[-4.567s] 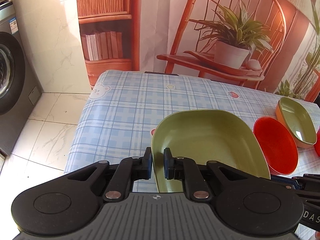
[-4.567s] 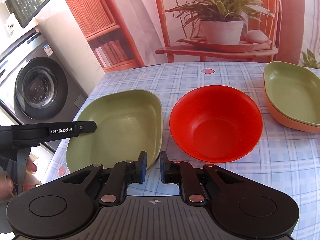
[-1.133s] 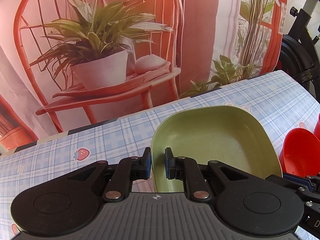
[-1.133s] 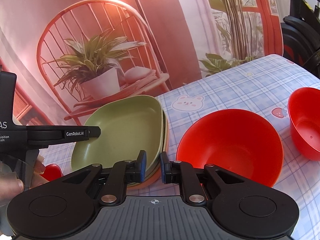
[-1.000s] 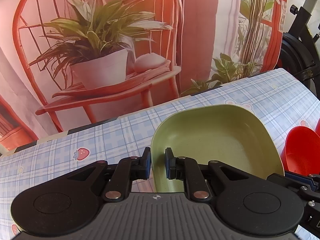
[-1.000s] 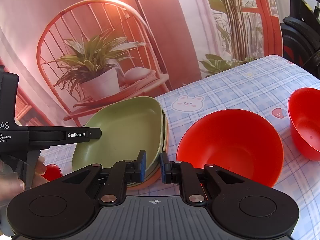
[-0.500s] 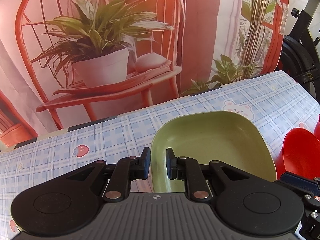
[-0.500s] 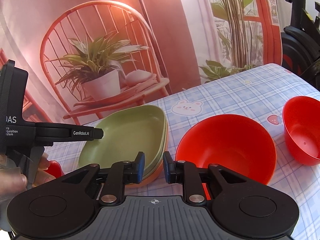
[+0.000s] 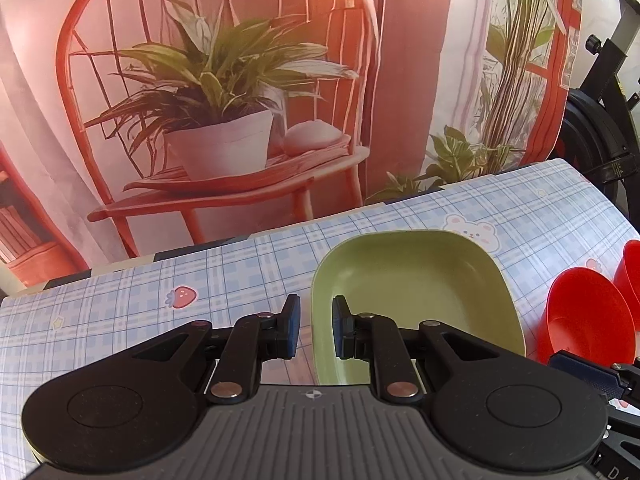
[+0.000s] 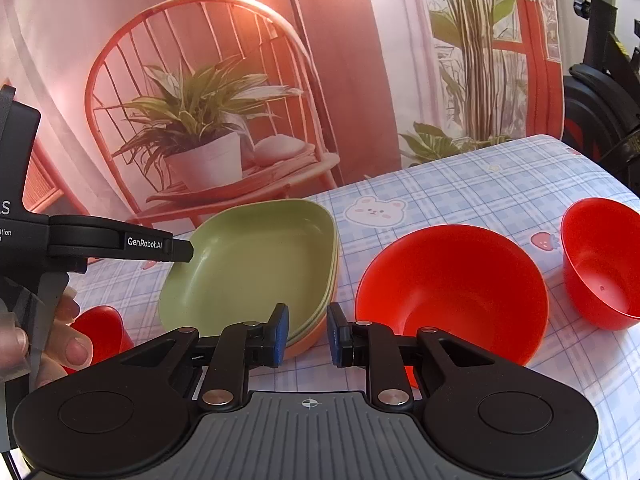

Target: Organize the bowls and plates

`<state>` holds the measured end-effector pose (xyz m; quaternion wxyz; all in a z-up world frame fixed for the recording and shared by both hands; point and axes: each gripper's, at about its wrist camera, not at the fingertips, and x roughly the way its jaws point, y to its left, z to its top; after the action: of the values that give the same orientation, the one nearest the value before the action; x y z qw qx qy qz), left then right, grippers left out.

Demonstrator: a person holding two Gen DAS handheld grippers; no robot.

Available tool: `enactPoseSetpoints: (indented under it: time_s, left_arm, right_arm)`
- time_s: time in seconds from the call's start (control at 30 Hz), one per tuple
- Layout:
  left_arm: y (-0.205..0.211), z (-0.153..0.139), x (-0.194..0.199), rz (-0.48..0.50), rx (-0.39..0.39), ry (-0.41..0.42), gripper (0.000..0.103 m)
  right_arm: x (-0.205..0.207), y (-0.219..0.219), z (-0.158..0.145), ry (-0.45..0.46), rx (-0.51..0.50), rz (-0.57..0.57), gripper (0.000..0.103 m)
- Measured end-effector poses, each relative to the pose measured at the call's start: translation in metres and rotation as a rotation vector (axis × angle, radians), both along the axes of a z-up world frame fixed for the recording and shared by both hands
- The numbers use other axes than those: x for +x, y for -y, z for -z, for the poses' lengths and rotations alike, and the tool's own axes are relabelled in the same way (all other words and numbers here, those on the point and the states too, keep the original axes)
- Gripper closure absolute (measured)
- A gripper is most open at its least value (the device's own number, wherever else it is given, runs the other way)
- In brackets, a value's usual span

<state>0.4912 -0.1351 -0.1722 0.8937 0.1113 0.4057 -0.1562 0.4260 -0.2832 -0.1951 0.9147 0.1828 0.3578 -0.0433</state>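
A green plate (image 9: pixel 416 296) lies stacked on another green plate with an orange underside; the stack also shows in the right wrist view (image 10: pixel 256 264). My left gripper (image 9: pixel 316 330) has its jaws a little apart astride the plate's near-left rim, not pinching it. My right gripper (image 10: pixel 307 334) is slightly open and empty, low over the table between the stack and a large red bowl (image 10: pixel 452 292). The left gripper's finger shows in the right wrist view (image 10: pixel 120 242) over the stack's left rim.
A smaller red bowl (image 10: pixel 600 264) stands at the right. Another small red bowl (image 10: pixel 100 328) sits at the left by the hand. The plaid tablecloth (image 9: pixel 120 312) ends at a printed backdrop; an exercise bike (image 9: pixel 608 120) stands at the far right.
My left gripper set the green plate down on the stack and opened its jaws off the rim. My right gripper opened slightly and drew back a little.
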Motion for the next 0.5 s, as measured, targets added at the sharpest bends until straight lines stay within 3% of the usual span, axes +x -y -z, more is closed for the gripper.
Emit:
enactPoseSetpoints:
  time_s: [0.33, 0.5]
  left_arm:
    - [-0.019, -0.058, -0.045, -0.002, -0.046, 0.062, 0.084]
    - [-0.037, -0.078, -0.066, 0.022, -0.056, 0.081, 0.072]
  right_arm:
    - [-0.038, -0.009, -0.051, 0.08, -0.049, 0.016, 0.082]
    - [-0.057, -0.015, -0.07, 0.096, -0.061, 0.021, 0.082]
